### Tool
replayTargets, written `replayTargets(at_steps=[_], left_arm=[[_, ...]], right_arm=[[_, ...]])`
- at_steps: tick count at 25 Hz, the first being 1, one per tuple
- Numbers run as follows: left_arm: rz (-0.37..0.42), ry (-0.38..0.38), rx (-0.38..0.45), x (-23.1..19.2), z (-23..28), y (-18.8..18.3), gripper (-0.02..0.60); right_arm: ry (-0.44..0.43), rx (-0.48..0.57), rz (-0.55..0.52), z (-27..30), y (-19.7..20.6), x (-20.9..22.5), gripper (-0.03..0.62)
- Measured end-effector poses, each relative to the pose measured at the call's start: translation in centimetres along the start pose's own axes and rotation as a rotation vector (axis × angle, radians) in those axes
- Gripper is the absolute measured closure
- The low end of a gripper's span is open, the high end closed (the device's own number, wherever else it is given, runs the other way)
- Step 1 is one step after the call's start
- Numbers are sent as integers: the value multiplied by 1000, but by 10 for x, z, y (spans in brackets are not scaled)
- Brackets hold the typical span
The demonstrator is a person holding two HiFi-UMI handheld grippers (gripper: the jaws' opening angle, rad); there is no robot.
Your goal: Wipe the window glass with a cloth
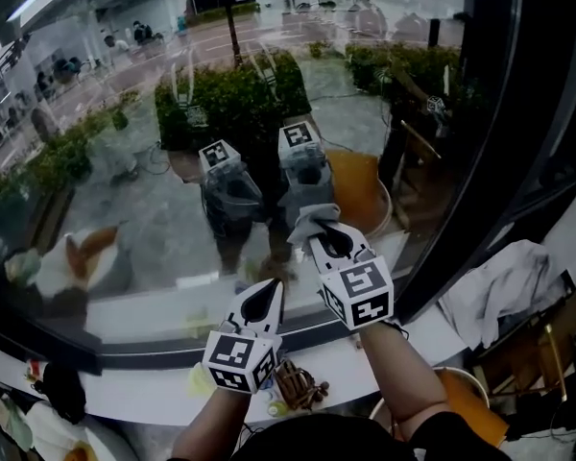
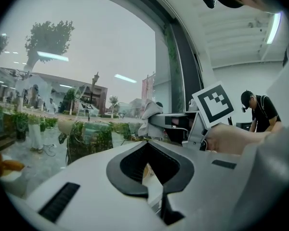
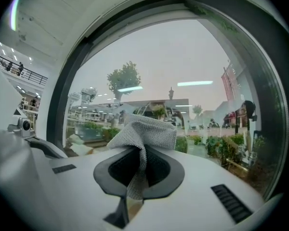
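The grey, knitted-looking cloth point(image 3: 143, 133) is pinched in the jaws of the right gripper point(image 1: 319, 236). A narrow strip of it runs down between them, and the rest bunches up in a loose fold above the tips. The gripper holds it up against the large curved window glass point(image 1: 125, 209), right of the middle of the pane. No view shows clearly whether the fabric actually touches the glass.

The left gripper point(image 1: 267, 294) sits nearer and lower left, just beside the right one. Its jaws are pressed together with nothing between them, and it points at the lower edge of the pane.

Reflections of both grippers and of ceiling lights overlie the hedges and pavement outside, so much of the pane is hard to read.

On the white window-sill surface point(image 1: 154, 392) lies a small brown object point(image 1: 298, 384), partly hidden behind the left gripper and too unclear to identify. At the right, a crumpled white fabric point(image 1: 499, 286) lies past the dark window frame point(image 1: 518, 142).
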State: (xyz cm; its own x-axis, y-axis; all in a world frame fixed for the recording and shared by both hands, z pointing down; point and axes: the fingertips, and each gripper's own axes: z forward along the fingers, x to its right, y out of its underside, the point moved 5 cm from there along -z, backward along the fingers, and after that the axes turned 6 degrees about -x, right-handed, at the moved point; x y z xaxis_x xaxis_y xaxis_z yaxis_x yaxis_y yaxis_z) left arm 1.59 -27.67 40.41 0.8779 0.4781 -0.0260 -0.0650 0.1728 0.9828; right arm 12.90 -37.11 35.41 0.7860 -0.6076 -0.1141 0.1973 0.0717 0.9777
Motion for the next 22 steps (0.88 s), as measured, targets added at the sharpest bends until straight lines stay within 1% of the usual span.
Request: replayTargets(at_steps=[6,13,16,20,22], left_arm=[[8,18,-3,10,8,-4,574],[9,8,-10,42,39,-6,574],[20,2,-6,41,41,-8,574],[0,-10,0,38,41,-11,574],[8,-12,-3,38,41,-11,574]], right_arm=[[31,-12,12,-10,4,20,554],[36,-14,20,-28,21,69,554],[34,-13,22,-26,21,71,555],[30,-10,26,-22,19,71,555],[31,-7,29,-22,19,71,555]])
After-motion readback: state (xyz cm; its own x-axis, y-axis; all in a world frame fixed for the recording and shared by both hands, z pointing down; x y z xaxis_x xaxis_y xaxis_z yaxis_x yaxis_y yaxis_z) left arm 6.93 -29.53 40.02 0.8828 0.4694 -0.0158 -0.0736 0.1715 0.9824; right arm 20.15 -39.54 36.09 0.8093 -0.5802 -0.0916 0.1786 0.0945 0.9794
